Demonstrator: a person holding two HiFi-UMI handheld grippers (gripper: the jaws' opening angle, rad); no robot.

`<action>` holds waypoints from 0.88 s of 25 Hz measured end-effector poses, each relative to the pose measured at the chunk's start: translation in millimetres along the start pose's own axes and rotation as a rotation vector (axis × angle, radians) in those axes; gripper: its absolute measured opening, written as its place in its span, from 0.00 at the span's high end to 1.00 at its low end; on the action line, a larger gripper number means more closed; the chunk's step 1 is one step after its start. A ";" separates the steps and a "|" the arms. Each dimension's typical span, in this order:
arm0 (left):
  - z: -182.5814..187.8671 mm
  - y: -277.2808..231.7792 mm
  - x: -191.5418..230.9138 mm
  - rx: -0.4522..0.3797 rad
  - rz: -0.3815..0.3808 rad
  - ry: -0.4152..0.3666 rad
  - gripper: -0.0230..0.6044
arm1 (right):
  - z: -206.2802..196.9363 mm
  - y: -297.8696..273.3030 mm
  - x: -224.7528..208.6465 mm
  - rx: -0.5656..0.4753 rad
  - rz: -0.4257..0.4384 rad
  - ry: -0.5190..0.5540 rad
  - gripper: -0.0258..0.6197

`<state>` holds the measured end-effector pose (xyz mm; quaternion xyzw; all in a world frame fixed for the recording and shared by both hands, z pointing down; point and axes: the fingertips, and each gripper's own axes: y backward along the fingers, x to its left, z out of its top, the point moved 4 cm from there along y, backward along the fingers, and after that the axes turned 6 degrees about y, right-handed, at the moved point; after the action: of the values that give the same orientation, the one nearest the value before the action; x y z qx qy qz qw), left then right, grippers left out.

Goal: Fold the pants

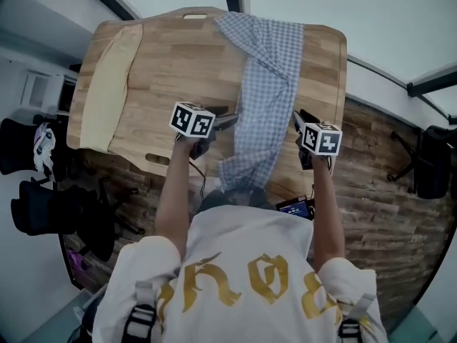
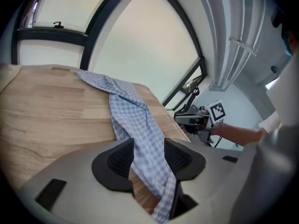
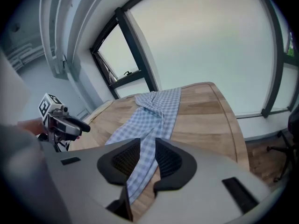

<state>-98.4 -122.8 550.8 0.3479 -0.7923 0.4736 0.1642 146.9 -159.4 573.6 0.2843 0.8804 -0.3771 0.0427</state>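
head view: checked pants (image 1: 268, 84) lie rumpled from 12 to 6 o'clock on the table (image 1: 186, 63), hem over the near edge and likely to slide off; cream cloth (image 1: 107, 91) at 9 o'clock, well clear.
left gripper view: left gripper (image 2: 148, 155) has its jaws apart, gripping nothing.
right gripper view: right gripper (image 3: 146, 158) is likewise apart.

Pants (image 1: 268, 84): we see soft, thin cloth with small blue and white squares.
Surface (image 1: 178, 63): we see pale wood, smooth and not shiny.
Left claw (image 2: 148, 158): we see dull grey plastic, and its black pads (image 2: 120, 160) look bumpy.
Floor (image 1: 378, 184): we see dark wood boards.
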 end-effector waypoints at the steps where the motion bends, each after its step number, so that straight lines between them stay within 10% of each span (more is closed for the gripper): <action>1: -3.3 3.9 3.3 0.011 -0.003 -0.016 0.65 | -8.1 7.2 8.4 -0.005 -0.017 -0.015 0.78; 15: -87.7 23.0 11.1 0.234 -0.146 -0.265 0.65 | -117.2 73.0 104.3 -0.014 -0.293 -0.200 0.79; 22: -114.2 26.9 0.2 0.282 -0.220 -0.289 0.65 | -147.2 98.9 138.2 -0.011 -0.295 -0.208 0.80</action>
<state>-125.4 -15.8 590.6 0.5158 -0.6909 0.5042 0.0492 104.7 61.5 575.2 0.1113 0.9055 -0.4018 0.0791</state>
